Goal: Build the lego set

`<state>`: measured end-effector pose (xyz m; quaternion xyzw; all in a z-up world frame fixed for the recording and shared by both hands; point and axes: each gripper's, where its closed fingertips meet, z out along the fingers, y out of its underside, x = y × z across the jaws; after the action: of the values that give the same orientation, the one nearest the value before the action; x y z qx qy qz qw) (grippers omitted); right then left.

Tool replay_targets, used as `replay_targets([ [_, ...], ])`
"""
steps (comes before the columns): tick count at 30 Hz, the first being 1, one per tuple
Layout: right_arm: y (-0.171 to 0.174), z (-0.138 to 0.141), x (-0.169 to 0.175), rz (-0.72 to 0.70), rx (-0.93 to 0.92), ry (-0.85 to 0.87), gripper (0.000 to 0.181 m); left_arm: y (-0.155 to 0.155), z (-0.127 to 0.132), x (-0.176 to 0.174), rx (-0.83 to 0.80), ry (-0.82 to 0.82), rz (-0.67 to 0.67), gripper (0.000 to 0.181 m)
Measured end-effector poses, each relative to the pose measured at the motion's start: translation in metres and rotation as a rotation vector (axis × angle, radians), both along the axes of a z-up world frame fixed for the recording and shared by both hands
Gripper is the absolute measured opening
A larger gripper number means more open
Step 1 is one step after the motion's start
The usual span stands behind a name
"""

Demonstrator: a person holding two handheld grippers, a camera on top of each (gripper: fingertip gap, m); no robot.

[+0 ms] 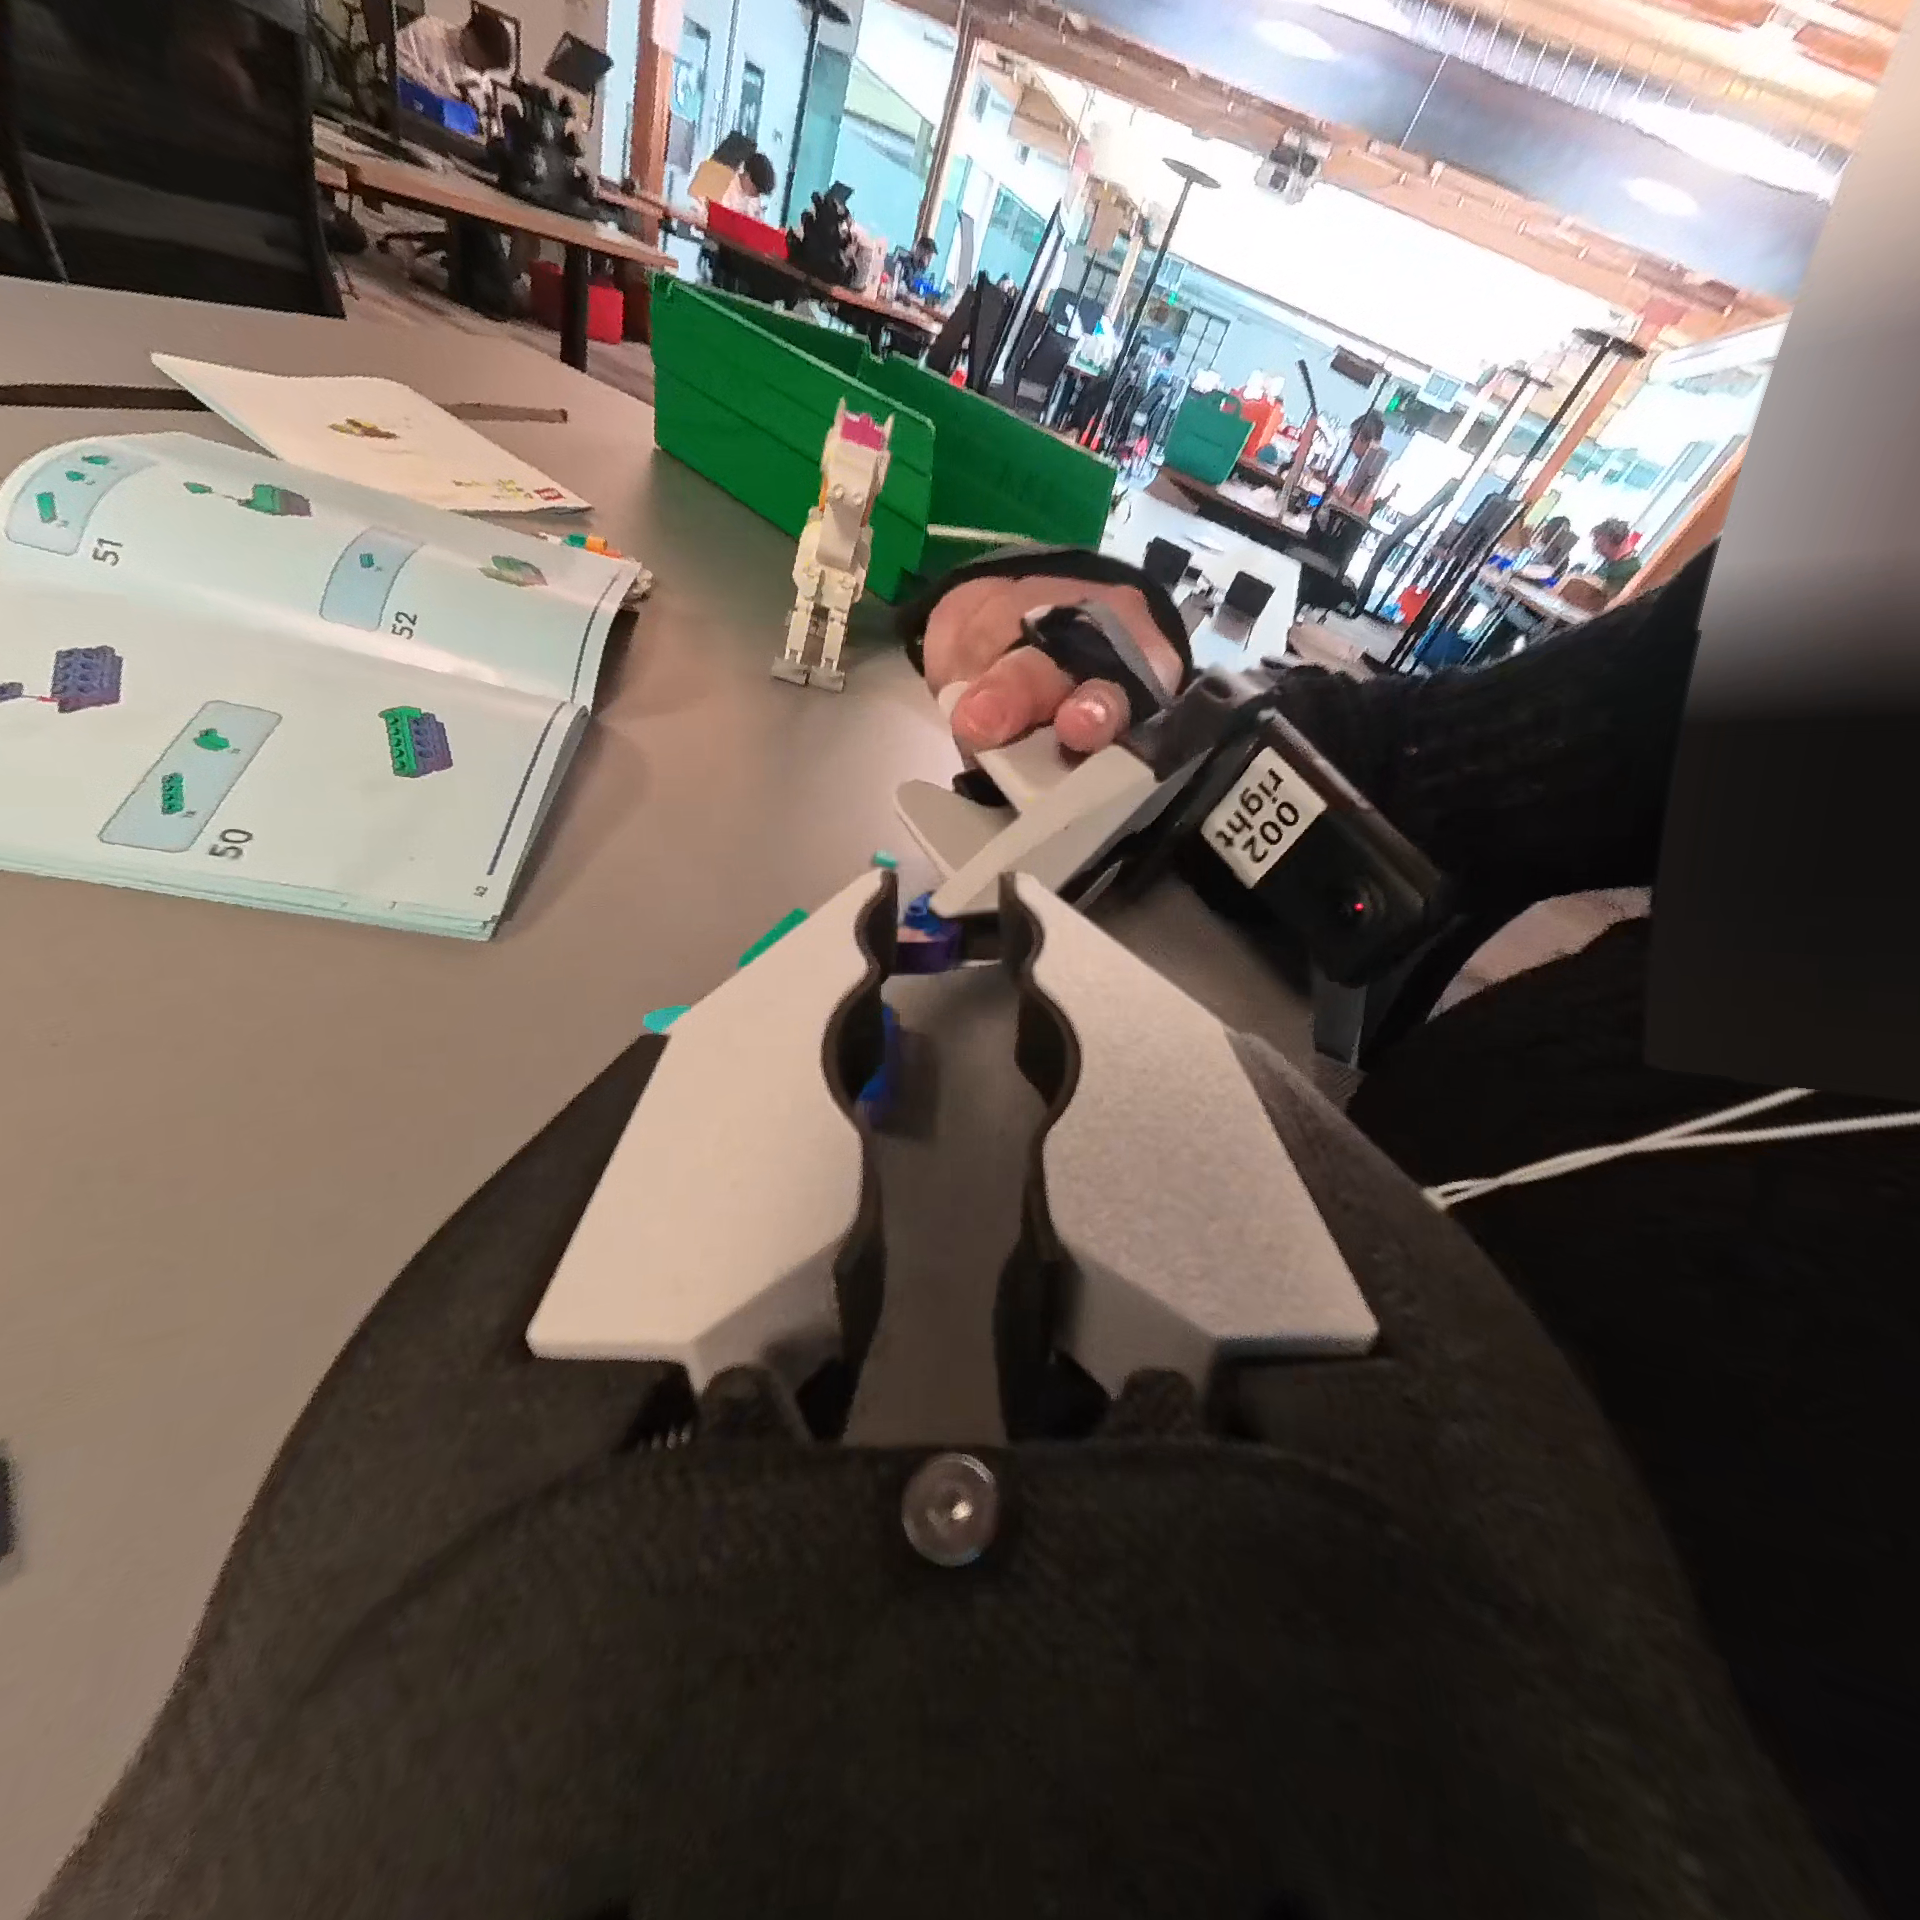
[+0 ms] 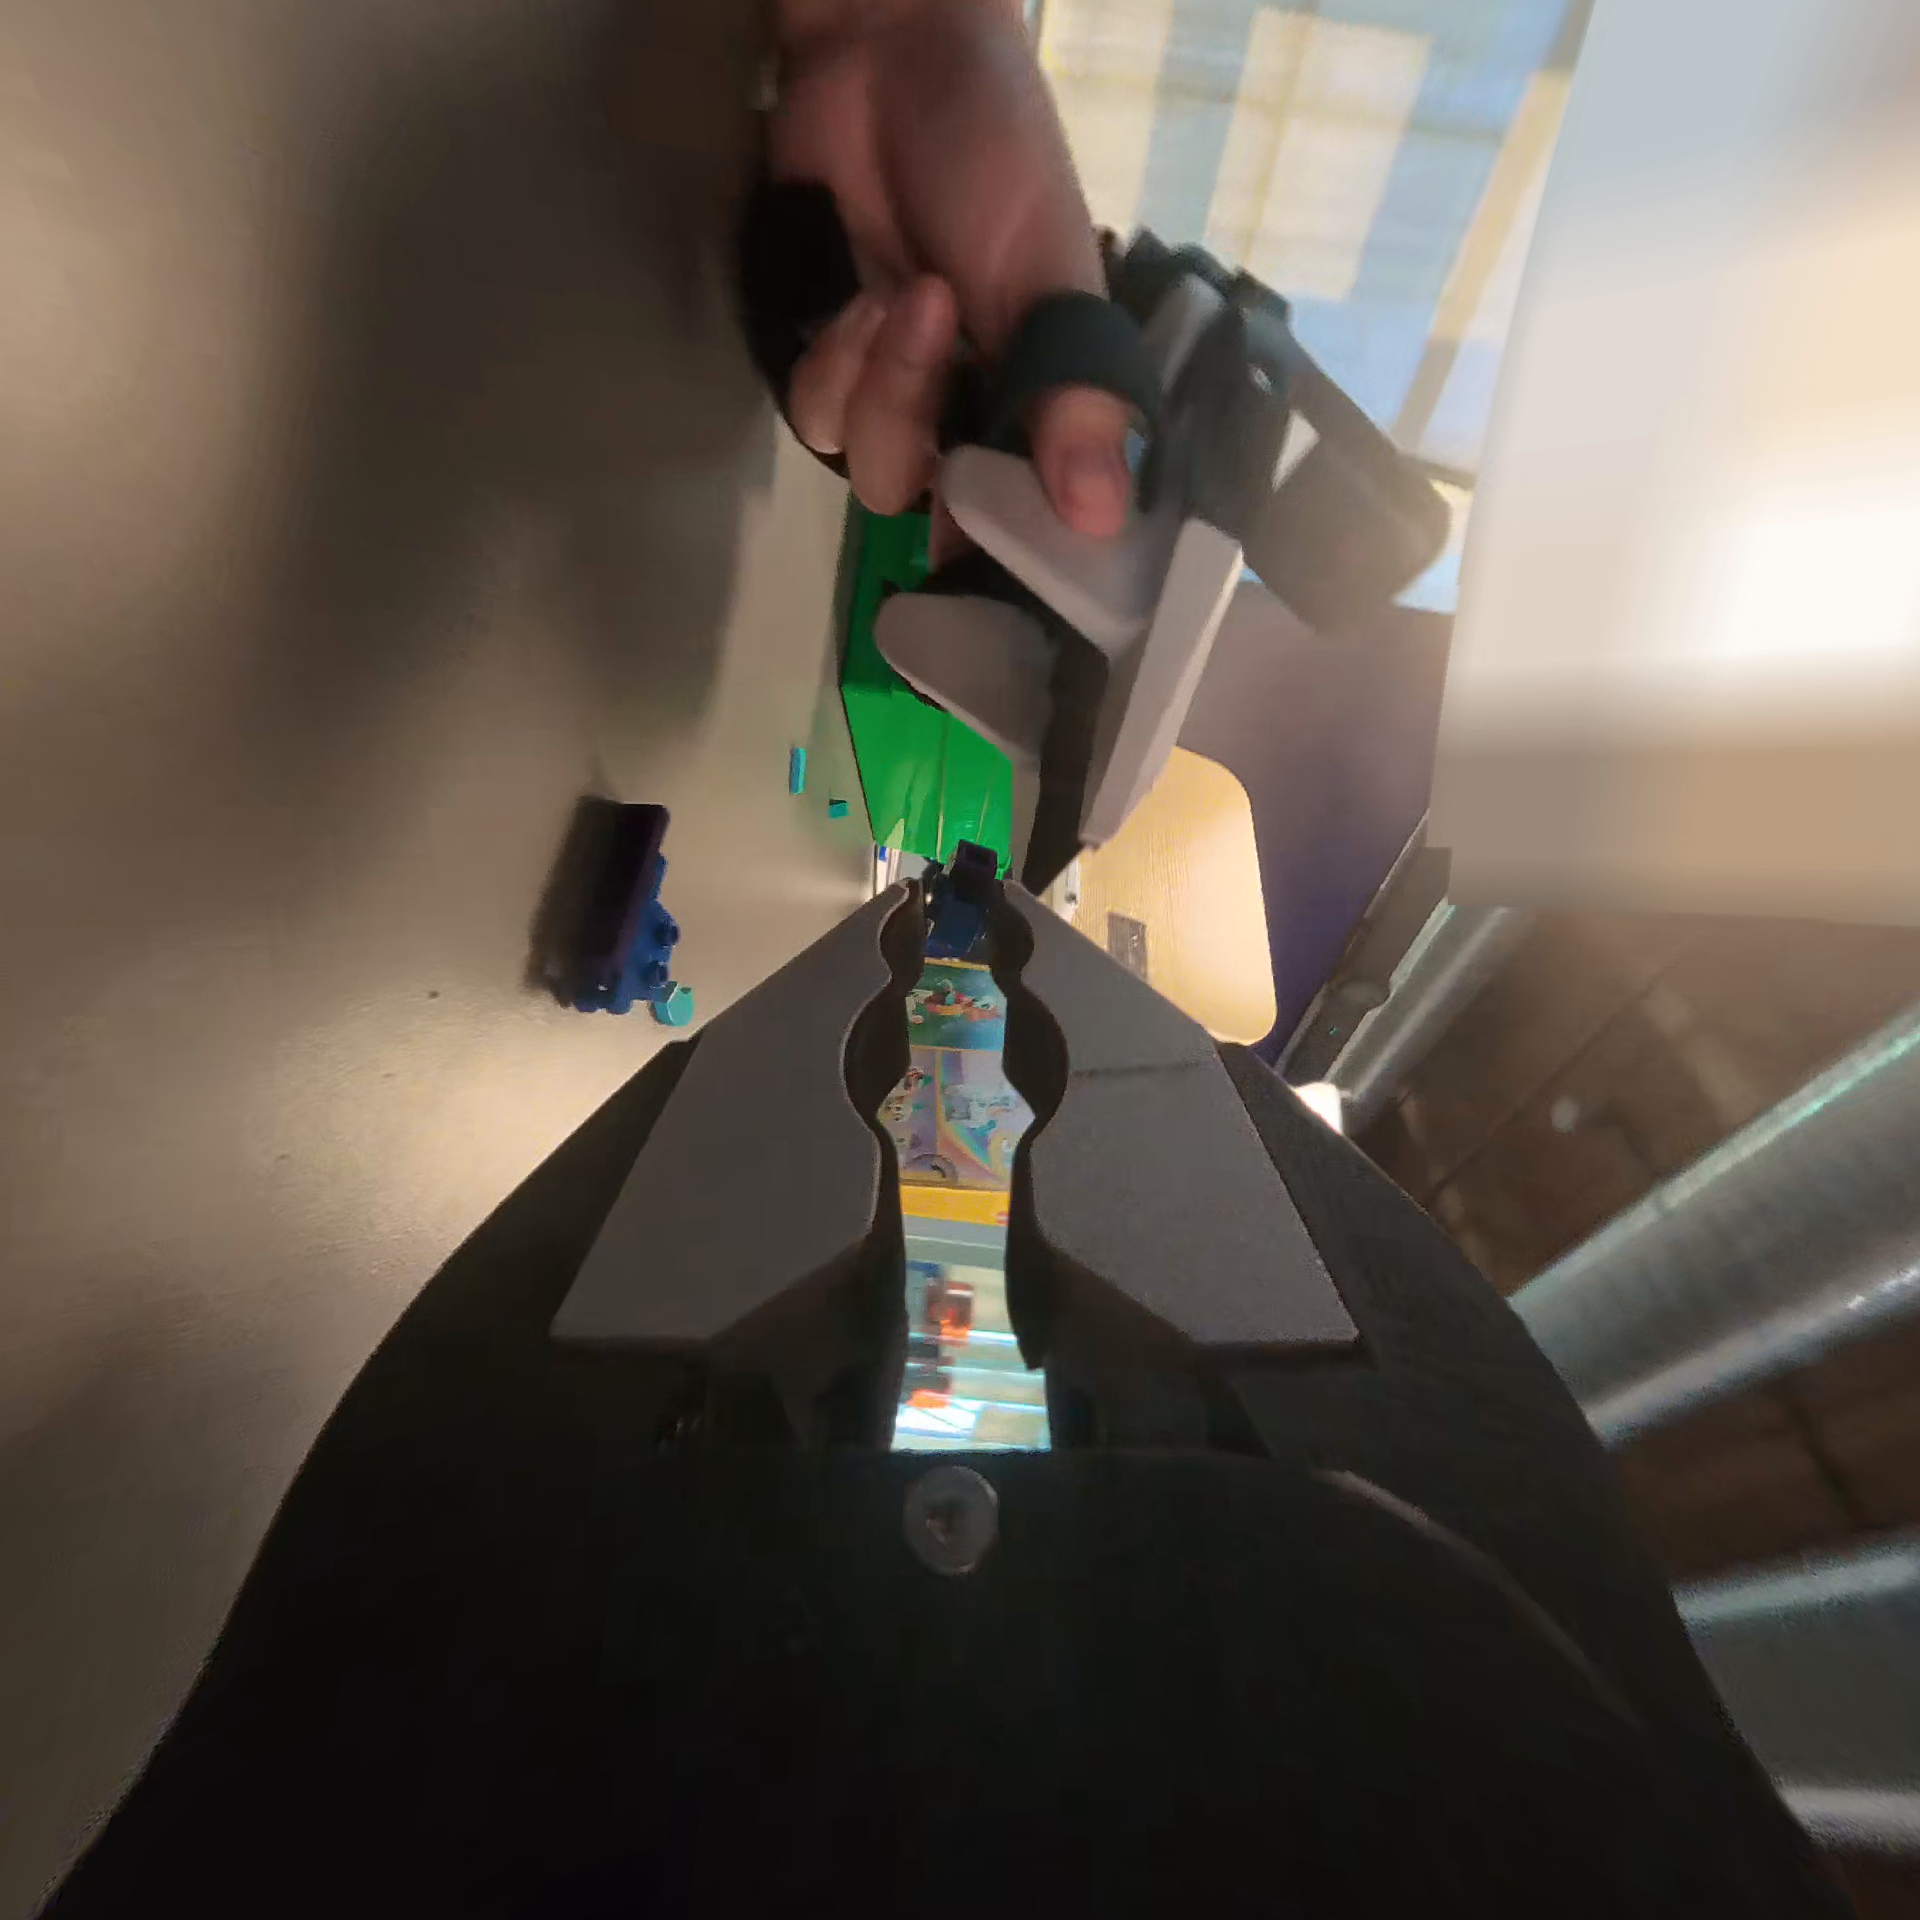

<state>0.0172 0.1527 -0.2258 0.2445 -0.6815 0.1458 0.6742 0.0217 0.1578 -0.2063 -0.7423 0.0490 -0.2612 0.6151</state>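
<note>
My left gripper (image 1: 948, 904) is closed on a small purple piece (image 1: 928, 951) just above the grey table (image 1: 312, 1143). My right gripper (image 2: 961, 899) comes in from the right and is closed on the blue piece (image 2: 954, 920) joined to that purple piece (image 2: 975, 858). The tips of the two grippers meet at this small build. The right gripper also shows in the left wrist view (image 1: 971, 878), and the left gripper shows in the right wrist view (image 2: 1044, 852). A larger blue and purple build (image 2: 613, 925) lies on the table to the side.
An open instruction booklet (image 1: 291, 665) and a second booklet (image 1: 384, 436) lie at the left. A white animal model (image 1: 836, 551) stands before green bins (image 1: 790, 416). Loose teal pieces (image 1: 774, 935) lie near the grippers. The set's box (image 2: 956, 1101) lies beyond the right fingers. Both grippers' tips are close together, under 4 cm apart. The white animal model (image 1: 836, 551) is about 25 cm from both grippers' fingertips.
</note>
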Motion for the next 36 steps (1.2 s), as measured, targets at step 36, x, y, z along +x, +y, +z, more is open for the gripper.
replay_targets([
  [36, 0.017, -0.053, 0.008, -0.146, -0.636, -1.239, 0.034, -0.005, -0.072, -0.02, -0.354, 0.487, -0.067, 0.015],
])
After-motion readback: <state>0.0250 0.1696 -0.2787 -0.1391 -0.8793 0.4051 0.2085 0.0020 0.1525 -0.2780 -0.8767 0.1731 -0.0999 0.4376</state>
